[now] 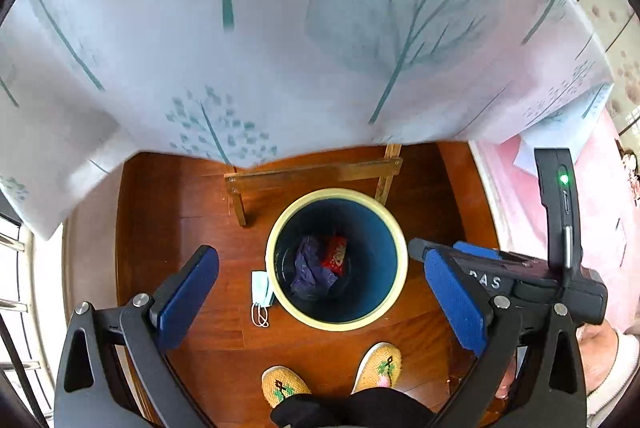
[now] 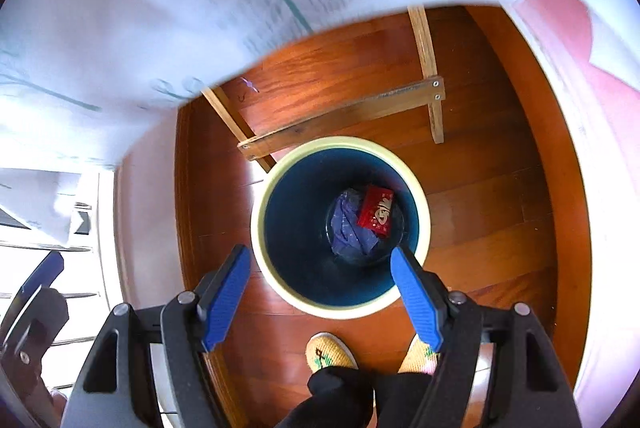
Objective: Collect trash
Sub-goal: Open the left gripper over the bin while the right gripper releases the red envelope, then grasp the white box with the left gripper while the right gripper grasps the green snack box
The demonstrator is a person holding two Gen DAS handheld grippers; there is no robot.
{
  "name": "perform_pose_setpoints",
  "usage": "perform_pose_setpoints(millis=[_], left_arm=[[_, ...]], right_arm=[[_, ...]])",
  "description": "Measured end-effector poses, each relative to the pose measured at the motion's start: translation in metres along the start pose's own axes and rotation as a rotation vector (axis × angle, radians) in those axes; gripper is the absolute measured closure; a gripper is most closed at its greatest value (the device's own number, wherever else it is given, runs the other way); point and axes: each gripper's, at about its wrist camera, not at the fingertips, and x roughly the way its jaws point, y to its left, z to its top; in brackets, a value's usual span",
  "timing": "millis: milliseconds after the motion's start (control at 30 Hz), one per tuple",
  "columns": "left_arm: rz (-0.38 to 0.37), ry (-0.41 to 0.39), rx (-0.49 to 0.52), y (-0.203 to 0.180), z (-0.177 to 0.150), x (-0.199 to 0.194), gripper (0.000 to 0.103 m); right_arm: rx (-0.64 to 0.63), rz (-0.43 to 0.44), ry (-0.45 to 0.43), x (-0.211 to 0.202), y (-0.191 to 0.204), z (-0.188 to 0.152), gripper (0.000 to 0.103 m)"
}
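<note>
Glossy wood floor (image 1: 432, 187); smooth plastic bin (image 1: 390, 228); crumpled wrapper (image 2: 376, 214).

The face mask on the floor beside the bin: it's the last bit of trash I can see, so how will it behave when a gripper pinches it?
The face mask lies flat and thin, so it probably weighs little and will droop limply once lifted. Its ear loops trail loose and may dangle or snag on the bin rim.

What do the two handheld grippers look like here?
Both the left gripper and right gripper have black angular frames with silver pivot bolts and flat fingers faced in textured blue pads. The right one's black body shows white letters and a green light.
</note>
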Motion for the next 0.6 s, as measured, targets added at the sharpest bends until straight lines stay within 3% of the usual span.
perform_pose_setpoints(millis=[233,467,600], left_arm=[[0.012,-0.016,-0.012,-0.018,0.027,-0.052,0.001],[0.06,0.009,-0.021,-0.044,0.059,-0.105,0.001],[0.06,-0.022,-0.062,-0.055,0.077,-0.143,0.001]], right_arm=[[-0.02,0.012,-0.007,-0.066,0.015,0.003,0.03],[-0.085,0.006,-0.066,-0.152,0.038,0.021,0.03],[-0.148,0.008,-0.107,-0.202,0.049,0.035,0.03]])
